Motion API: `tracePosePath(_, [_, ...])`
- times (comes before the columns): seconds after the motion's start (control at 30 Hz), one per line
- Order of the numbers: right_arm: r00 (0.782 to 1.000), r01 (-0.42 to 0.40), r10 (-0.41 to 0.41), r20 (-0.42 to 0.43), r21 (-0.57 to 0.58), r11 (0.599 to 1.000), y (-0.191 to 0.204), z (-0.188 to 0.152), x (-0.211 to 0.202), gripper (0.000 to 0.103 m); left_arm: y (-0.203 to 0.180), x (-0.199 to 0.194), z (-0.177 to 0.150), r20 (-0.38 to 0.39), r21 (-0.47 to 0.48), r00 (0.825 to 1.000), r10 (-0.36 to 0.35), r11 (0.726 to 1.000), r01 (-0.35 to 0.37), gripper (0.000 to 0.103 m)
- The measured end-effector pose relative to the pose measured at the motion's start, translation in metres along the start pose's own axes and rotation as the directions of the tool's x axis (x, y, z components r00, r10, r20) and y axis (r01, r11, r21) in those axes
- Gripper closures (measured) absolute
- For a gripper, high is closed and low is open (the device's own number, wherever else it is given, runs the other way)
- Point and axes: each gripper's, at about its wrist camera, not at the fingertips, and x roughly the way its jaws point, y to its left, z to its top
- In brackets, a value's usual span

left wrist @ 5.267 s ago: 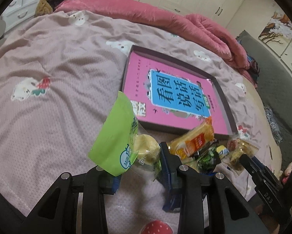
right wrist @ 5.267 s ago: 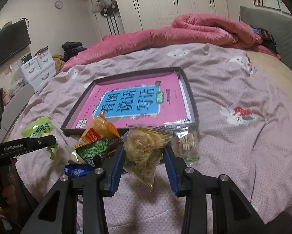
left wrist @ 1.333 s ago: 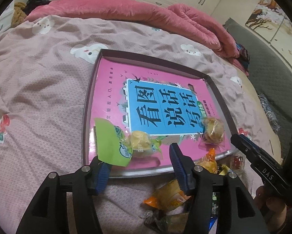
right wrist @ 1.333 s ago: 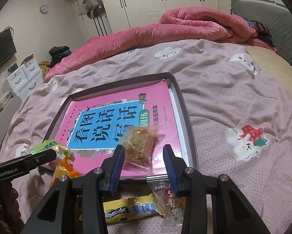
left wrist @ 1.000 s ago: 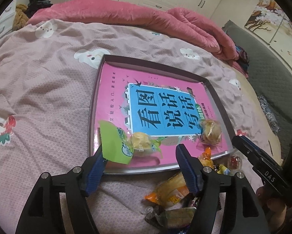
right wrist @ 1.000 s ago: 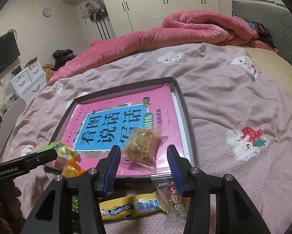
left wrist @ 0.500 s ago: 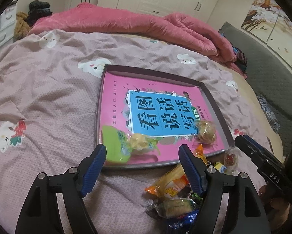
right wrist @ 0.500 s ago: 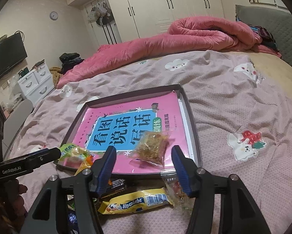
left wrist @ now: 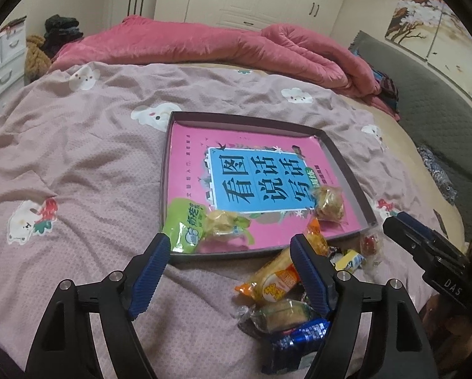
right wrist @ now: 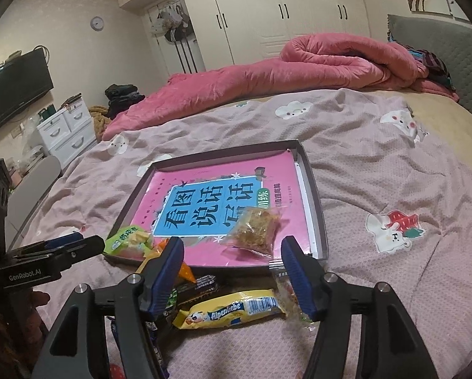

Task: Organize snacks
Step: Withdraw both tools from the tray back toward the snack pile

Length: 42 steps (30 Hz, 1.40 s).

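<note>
Both grippers, left [left wrist: 228, 268] and right [right wrist: 233, 271], have just been opening, fingers apart and empty; two snacks [left wrist: 201, 224] [right wrist: 255, 230] lie in the tray [left wrist: 346, 170].

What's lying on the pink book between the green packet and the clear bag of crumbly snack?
Nothing: between the green packet and the clear bag the pink book shows only its bare cover, seen in the left wrist view.

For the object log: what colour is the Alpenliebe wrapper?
Yellow, with a blue and white end; the Alpenliebe wrapper shows best in the right wrist view.
</note>
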Motion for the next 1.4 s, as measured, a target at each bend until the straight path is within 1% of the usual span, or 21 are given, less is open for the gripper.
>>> tracePosePath(0.1, [1.0, -0.008, 0.008, -0.003, -0.011, 1.0, 0.002, -0.004, -0.004, 0.035, -0.002, -0.003, -0.004, -0.005, 0.002, 1.0, -0.009, 1.0, 0.009, 0.023])
tracePosePath(0.4, [0.999, -0.029, 0.028, -0.036, -0.036, 0.999, 0.01, -0.018, -0.007, 0.034, -0.012, -0.006, -0.023, -0.05, 0.031, 0.999, -0.019, 0.999, 0.02, 0.023])
tracePosePath(0.53, [0.998, -0.036, 0.034, -0.045, -0.045, 0.998, 0.012, -0.022, -0.008, 0.034, -0.014, -0.01, -0.029, -0.055, 0.035, 0.998, -0.015, 0.999, 0.017, 0.023])
tracePosePath(0.7, [0.997, -0.049, 0.046, -0.058, -0.056, 0.997, 0.014, -0.026, -0.011, 0.029, -0.016, -0.014, -0.035, -0.063, 0.042, 0.998, -0.015, 0.999, 0.018, 0.022])
tracePosePath(0.77, [0.997, -0.053, 0.049, -0.06, -0.061, 0.997, 0.015, -0.028, -0.012, 0.029, -0.017, -0.015, -0.037, -0.072, 0.041, 0.997, -0.023, 0.999, 0.026, 0.022])
tracePosePath(0.93, [0.996, -0.062, 0.058, -0.066, -0.059, 0.996, 0.016, -0.029, -0.013, 0.025, -0.021, -0.015, -0.045, -0.108, 0.051, 0.994, -0.03, 0.998, 0.036, 0.022])
tracePosePath(1.2, [0.995, -0.065, 0.061, -0.074, -0.05, 0.997, 0.016, -0.031, -0.014, 0.023, -0.03, -0.013, -0.059, -0.168, 0.065, 0.984, -0.059, 0.995, 0.071, 0.021])
tracePosePath(1.4, [0.995, -0.072, 0.067, -0.078, -0.061, 0.996, 0.018, -0.032, -0.014, 0.023, -0.036, -0.01, -0.066, -0.198, 0.074, 0.978, -0.073, 0.993, 0.089, 0.021])
